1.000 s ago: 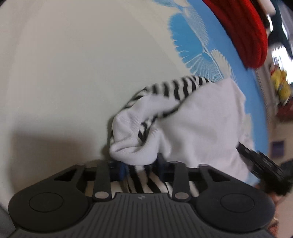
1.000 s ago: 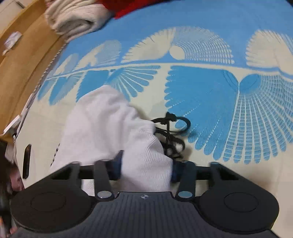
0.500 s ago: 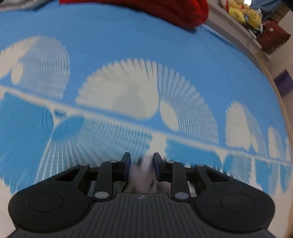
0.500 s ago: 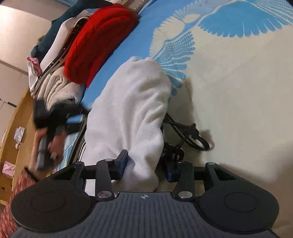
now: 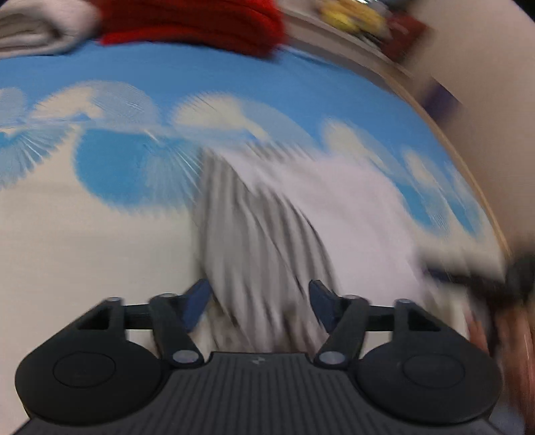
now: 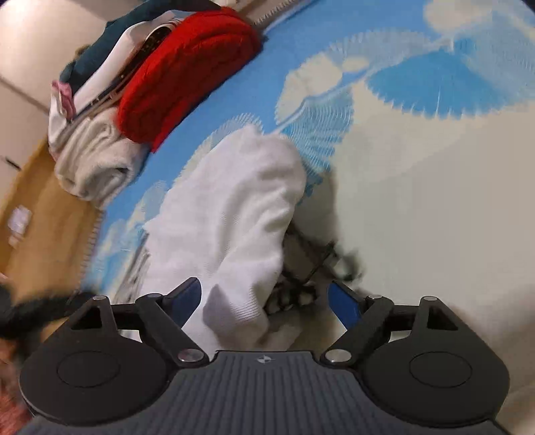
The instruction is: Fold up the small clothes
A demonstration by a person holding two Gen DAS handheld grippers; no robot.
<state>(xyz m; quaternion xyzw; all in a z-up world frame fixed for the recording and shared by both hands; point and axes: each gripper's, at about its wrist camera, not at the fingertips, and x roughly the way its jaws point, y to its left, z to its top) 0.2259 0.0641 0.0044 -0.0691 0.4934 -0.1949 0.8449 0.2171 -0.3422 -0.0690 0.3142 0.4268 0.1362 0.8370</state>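
Note:
A small white garment with black-and-white stripes (image 5: 267, 234) lies folded over on the blue-and-cream patterned bed cover (image 5: 100, 234); the view is motion-blurred. My left gripper (image 5: 260, 301) is open, its blue fingertips on either side of the striped part. In the right wrist view the white side of the garment (image 6: 234, 207) lies in front of my right gripper (image 6: 264, 297), which is open with a fold of cloth between its spread fingers. A black cord (image 6: 317, 264) lies beside the garment. The right gripper shows blurred at the left view's right edge (image 5: 485, 277).
A red knitted garment (image 6: 187, 73), a rolled cream towel (image 6: 97, 164) and other stacked clothes (image 6: 110, 57) sit at the far edge of the bed. A wooden floor (image 6: 36, 207) lies past the bed edge. Yellow toys (image 5: 354, 13) sit on a far ledge.
Both grippers have opened and let go of the garment. The left gripper swung back over the garment, which now lies on the bed cover.

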